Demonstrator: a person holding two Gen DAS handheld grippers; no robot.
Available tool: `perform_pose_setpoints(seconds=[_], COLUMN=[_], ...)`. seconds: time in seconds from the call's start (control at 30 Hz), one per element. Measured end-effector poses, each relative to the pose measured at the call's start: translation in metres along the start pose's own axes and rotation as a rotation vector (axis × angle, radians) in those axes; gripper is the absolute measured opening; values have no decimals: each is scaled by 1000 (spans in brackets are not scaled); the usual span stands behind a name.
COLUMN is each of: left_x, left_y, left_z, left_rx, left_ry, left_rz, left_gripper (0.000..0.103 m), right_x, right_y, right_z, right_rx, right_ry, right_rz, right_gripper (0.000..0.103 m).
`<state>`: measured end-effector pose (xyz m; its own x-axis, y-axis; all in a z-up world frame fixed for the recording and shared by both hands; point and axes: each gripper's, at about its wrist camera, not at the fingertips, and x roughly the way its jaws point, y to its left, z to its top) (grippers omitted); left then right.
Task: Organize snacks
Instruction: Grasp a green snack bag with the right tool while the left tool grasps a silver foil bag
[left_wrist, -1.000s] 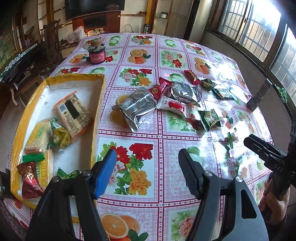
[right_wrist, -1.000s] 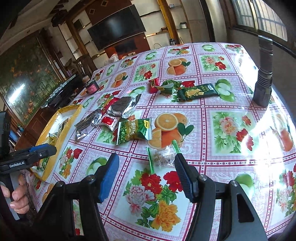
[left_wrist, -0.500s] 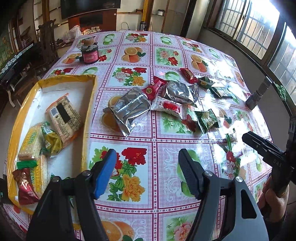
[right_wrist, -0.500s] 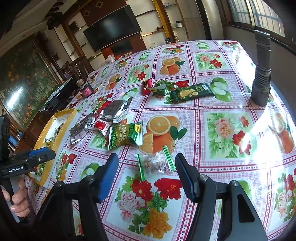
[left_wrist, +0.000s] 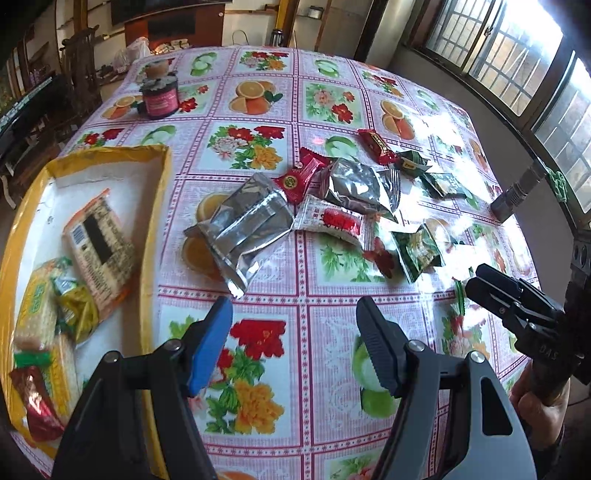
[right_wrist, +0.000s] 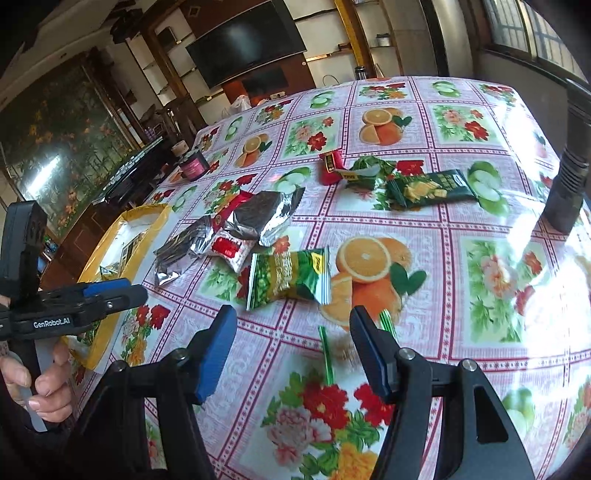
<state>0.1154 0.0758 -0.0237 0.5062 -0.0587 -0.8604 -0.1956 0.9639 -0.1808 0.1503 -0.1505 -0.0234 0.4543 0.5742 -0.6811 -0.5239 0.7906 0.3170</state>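
Snacks (left_wrist: 332, 206) lie scattered mid-frame on the bench (left_wrist: 258, 110); more sit in the yellow tray (left_wrist: 159, 206) at left. Left gripper (left_wrist: 293, 343) and right gripper (right_wrist: 291, 349) hover with fingers apart, holding nothing.

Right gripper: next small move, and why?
Probably ease the right gripper down and close on the clear candy packet. Its jaws are open and empty, and the packet lies on the table just ahead between the fingers, nearer than the green packet.
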Motion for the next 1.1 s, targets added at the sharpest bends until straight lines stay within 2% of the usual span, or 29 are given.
perform_pose_setpoints(seconds=[0.2,0.3,0.5,0.6,0.93,1.03,1.1], left_x=[6,14,34,44,66,78,83], left_y=[-3,-2,4,3,15,24,24], left_z=[20,29,45,51,61,61,60], left_rx=[3,47,155,202,229,215,225], left_ry=[-18,-17,15,35,51,105,110], left_rz=[-7,32,17,35,80,58,78], left_gripper=[70,70,70,70,72,75,76], right_x=[7,19,46,58,92,100,105], right_y=[-8,-13,-28,-32,-50,-56,-58], right_z=[29,48,84,97,118,118,117], right_rx=[12,8,26,25,27,27,25], right_ry=[-52,-59,-71,-74,-34,-14,4], right_rz=[-23,-52,-113,-135,-161,-168,-168], right_gripper=[64,64,64,64,64,63,61])
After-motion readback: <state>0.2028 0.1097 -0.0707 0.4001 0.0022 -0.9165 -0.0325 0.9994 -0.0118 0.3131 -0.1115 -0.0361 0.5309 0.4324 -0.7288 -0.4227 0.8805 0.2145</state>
